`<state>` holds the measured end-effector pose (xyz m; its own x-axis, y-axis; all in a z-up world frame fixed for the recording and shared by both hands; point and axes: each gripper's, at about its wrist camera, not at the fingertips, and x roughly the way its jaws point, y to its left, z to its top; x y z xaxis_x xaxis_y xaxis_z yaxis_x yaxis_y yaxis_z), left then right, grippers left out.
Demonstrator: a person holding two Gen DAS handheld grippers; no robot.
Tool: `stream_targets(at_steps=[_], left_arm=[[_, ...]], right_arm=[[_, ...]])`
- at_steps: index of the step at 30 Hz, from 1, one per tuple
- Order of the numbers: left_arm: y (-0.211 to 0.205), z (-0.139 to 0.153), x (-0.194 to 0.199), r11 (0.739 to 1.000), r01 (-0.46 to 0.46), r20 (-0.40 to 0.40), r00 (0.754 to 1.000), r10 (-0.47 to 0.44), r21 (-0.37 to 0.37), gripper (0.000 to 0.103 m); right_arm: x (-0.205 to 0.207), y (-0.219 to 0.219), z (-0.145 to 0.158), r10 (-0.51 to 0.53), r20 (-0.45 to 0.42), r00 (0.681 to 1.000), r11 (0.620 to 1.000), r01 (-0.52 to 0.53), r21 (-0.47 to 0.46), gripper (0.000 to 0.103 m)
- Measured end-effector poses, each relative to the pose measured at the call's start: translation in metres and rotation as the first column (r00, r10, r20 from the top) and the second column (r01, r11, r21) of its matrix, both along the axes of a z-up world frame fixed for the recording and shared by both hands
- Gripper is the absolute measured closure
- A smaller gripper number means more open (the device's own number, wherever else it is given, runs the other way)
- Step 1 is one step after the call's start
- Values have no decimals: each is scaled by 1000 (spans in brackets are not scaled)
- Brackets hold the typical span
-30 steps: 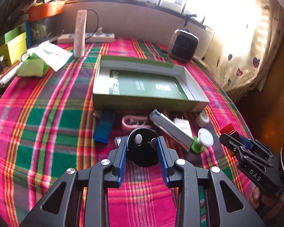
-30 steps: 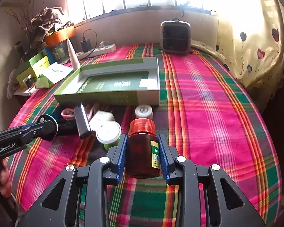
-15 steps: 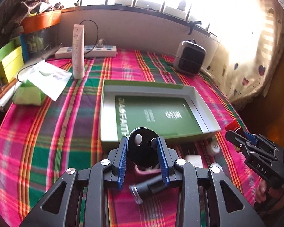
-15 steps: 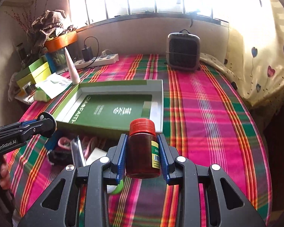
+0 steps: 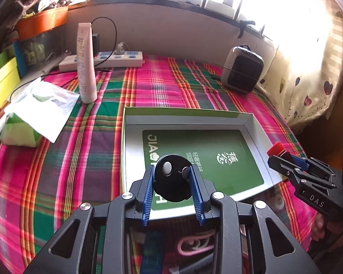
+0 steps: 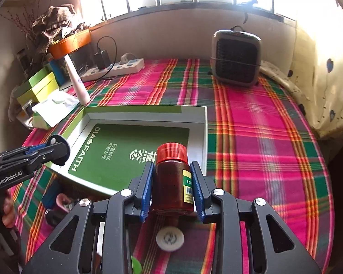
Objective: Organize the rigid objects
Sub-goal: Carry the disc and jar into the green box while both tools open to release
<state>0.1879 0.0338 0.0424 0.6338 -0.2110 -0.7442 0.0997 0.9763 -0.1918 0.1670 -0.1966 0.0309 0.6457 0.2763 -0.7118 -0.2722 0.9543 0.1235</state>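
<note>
Fingers (image 5: 148, 189) of my left gripper (image 5: 172, 187) clamp a black disc (image 5: 172, 178); right gripper (image 6: 171, 186) clamps a red-capped bottle (image 6: 172, 175).
Both hang over the green box (image 5: 249, 123); I judge each needs lowering onto its floor, apart, before letting go.

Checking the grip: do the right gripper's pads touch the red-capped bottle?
Touching. The right wrist view shows both blue pads pressed against the bottle sides.

Home: plaid tablecloth (image 6: 251, 137), heart-print curtain (image 6: 331, 80)
</note>
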Motion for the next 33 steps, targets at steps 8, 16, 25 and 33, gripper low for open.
stream_targets(at_steps=[8,16,25,33], left_arm=[[-1,-14,15,1000,7,-36,999,-7,5,74],[-3,-19,18,1000,10,-44,999,-9,25,74],[-3,-23,21,1000,12,-56,998,-10,25,74],[-4,-24,21,1000,13,-58,998,-12,23,74]], right_arm=[[19,10,-14,38,-44,998,999,-39,-20,70],[24,18,-25,59,-65,996,997,-62,-53,70],[26,23,-28,60,-64,996,995,-65,-81,70],[26,22,-29,53,-63,997,995,-58,-77,70]])
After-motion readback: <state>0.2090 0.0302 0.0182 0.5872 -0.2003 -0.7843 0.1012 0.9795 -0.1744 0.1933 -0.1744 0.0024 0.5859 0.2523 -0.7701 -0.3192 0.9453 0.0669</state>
